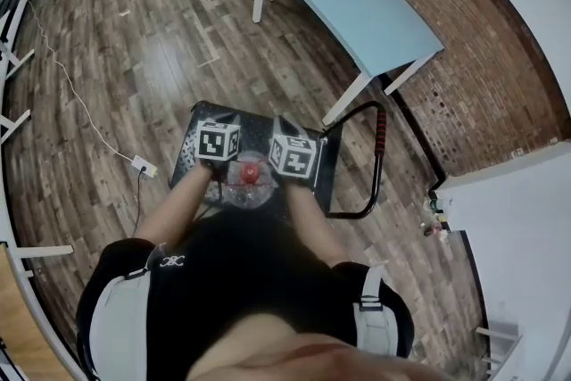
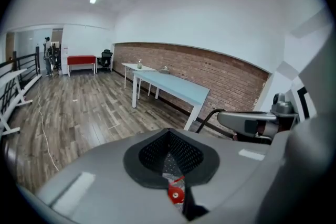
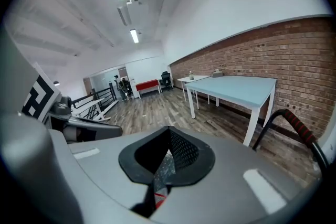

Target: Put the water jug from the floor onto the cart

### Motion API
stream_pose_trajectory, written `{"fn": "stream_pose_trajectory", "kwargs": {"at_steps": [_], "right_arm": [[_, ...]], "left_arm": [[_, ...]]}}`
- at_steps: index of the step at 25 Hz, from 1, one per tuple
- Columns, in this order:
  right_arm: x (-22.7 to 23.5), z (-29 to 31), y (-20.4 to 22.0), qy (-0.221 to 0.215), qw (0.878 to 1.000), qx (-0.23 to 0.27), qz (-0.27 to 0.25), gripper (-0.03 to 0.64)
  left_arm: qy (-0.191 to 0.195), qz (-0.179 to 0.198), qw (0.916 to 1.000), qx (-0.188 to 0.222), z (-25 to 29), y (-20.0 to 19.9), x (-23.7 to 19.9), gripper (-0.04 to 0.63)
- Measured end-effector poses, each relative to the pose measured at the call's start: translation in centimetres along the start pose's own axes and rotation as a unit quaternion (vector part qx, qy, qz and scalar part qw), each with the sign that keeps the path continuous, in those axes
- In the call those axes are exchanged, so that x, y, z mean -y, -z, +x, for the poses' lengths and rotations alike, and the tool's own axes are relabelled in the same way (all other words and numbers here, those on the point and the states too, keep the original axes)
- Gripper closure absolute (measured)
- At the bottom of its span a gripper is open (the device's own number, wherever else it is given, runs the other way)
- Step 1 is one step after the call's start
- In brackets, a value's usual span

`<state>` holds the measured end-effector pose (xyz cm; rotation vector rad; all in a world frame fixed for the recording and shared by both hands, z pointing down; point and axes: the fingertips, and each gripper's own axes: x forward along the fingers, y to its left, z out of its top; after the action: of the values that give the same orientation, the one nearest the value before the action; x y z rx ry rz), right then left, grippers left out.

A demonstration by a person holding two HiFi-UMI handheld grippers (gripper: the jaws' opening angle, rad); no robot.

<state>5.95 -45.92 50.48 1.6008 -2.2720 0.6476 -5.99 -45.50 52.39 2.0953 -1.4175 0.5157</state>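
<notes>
Clear plastic under a red cap, the water jug (image 1: 251, 189) is held over the near edge of the black cart (image 1: 187, 152); whether it rests on the deck cannot be told; the left tool (image 2: 169, 162) and the right tool (image 3: 167, 157) are each clenched on it, with plastic seen between the jaws. The cart handle (image 1: 381, 143) rises at the right edge, near a leg of the pale-blue worktop (image 1: 357, 4); open wood floor (image 1: 134, 58) lies to the left, crossed by a white cable (image 1: 71, 94).
</notes>
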Motion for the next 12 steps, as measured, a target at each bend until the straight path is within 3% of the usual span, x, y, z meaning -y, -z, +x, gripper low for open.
{"fn": "stream_pose_trajectory", "kwargs": {"at_steps": [3,7,12], "right_arm": [[0.7,-0.3,-1.0,0.011,1.000,0.011,-0.008,0.603],[2.0,-0.6,-2.2,0.031,0.999,0.010,-0.018,0.604],[1.7,-1.0,-1.9,0.001,1.000,0.006,0.005,0.604]], "left_arm": [[-0.025,0.022,0.9994,0.007,-0.7,-0.8,-0.4,0.594],[-0.049,0.020,0.9986,0.004,-1.1,-0.5,-1.3,0.594],[-0.058,0.020,0.9981,0.007,-1.5,-0.7,-1.6,0.594]]}}
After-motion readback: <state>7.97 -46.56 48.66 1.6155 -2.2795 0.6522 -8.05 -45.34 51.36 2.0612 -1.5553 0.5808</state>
